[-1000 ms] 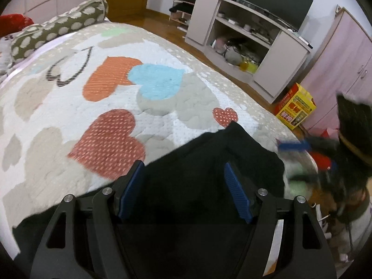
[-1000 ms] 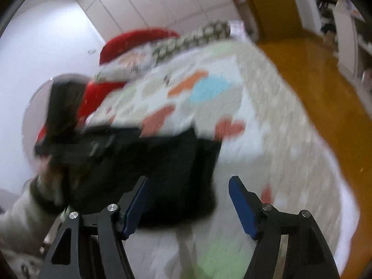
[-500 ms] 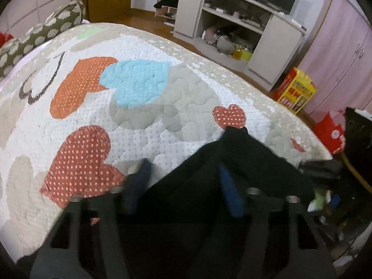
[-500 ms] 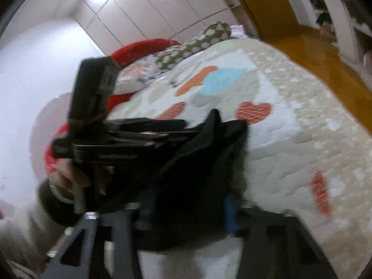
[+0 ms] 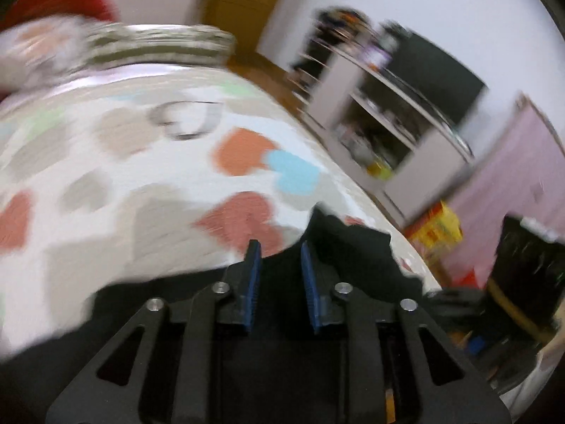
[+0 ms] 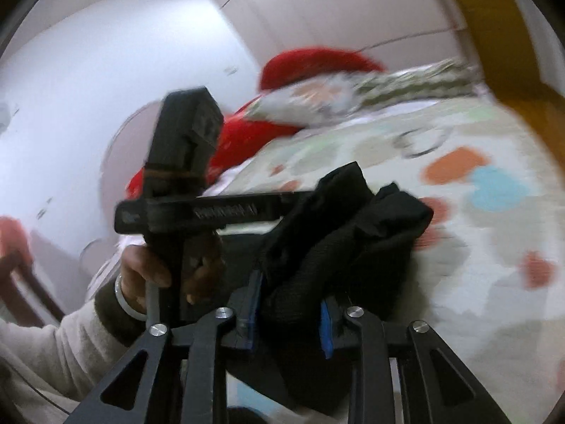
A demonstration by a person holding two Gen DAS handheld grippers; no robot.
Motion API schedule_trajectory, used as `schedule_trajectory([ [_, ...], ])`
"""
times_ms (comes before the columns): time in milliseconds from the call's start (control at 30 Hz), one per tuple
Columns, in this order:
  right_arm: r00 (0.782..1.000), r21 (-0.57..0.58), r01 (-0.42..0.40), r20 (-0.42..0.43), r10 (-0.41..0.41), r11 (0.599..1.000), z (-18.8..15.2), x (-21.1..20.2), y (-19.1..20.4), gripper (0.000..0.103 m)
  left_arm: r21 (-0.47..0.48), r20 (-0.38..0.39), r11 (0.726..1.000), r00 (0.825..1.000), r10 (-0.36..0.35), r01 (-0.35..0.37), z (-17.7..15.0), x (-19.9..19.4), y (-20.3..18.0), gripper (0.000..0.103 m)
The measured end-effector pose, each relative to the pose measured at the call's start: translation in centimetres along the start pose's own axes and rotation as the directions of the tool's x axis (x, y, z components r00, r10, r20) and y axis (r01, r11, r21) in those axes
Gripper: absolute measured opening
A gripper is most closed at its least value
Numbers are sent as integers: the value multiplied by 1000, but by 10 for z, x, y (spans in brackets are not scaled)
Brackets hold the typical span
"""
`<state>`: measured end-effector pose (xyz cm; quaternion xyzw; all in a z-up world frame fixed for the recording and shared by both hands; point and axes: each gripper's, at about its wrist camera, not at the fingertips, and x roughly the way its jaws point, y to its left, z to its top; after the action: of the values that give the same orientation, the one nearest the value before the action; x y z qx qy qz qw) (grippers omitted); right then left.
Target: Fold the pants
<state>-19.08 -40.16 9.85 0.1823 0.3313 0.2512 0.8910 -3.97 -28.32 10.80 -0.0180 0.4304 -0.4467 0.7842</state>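
Observation:
The black pants (image 5: 353,258) lie bunched at the near edge of the heart-patterned quilt (image 5: 141,183). My left gripper (image 5: 279,247) has its blue pads close together with black cloth between them, and its jaws are closing. In the right wrist view the pants (image 6: 353,233) hang as a thick raised bundle. My right gripper (image 6: 289,289) has that bundle filling the gap between its pads, and its jaws are opening. The left gripper's body (image 6: 212,210), held by a hand (image 6: 148,272), reaches into the cloth from the left. Both views are blurred.
A spotted pillow (image 5: 159,46) and a red cushion (image 6: 317,63) lie at the head of the bed. To the right stand a TV cabinet (image 5: 406,123), a yellow box (image 5: 438,226) on the floor and a pink wardrobe (image 5: 512,176).
Both grippers' jaws went from wide apart to narrow with the black cloth between them. Both rose and swung across the bed, carrying the pants up into a bundle.

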Motion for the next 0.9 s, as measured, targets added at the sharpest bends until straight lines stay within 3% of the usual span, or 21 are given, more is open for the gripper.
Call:
schedule_trajectory([
  [33,998,4,-23,-57,24,1000,-2,18,3,74,-42,21,999,1000,19,-18,-8,-13,14,34],
  [100,975,8,-58,-216,58,998,-13,59,13,78,-109,45,993,998,48,-43,-22,-33,33,45],
  [167,957,-36,-65,-286,52,997,-21,70,25,78,-162,60,985,996,66,-55,-40,-51,48,45],
  [267,973,-61,-52,-226,37,997,-20,44,27,77,-180,63,980,993,95,-82,-58,-66,49,49],
  [367,993,-4,6,-115,-6,1000,-12,11,7,78,-192,67,980,995,74,-60,-71,-67,40,73],
  [500,982,111,175,-90,-165,978,-13,5,-33,78,-205,26,976,996,83,-76,-77,-41,23,74],
  [600,978,190,195,-106,-177,962,-18,18,-56,78,-204,-43,968,989,142,-148,-79,-9,17,74],
  [700,980,257,187,-114,-162,948,-26,28,-74,78,-254,-73,955,988,137,-152,-84,18,20,74],
  [733,981,270,182,-113,-157,946,-26,29,-77,78,-244,-63,955,985,160,-171,-85,22,18,74],
  [767,983,275,177,-106,-153,945,-27,28,-78,78,-218,-53,957,981,186,-193,-85,23,14,55],
  [800,983,279,174,-99,-152,944,-26,26,-78,78,-206,-70,958,980,188,-199,-84,23,12,21],
  [900,985,271,171,-83,-153,947,-21,17,-75,78,-246,-71,961,991,112,-127,-88,7,15,20],
])
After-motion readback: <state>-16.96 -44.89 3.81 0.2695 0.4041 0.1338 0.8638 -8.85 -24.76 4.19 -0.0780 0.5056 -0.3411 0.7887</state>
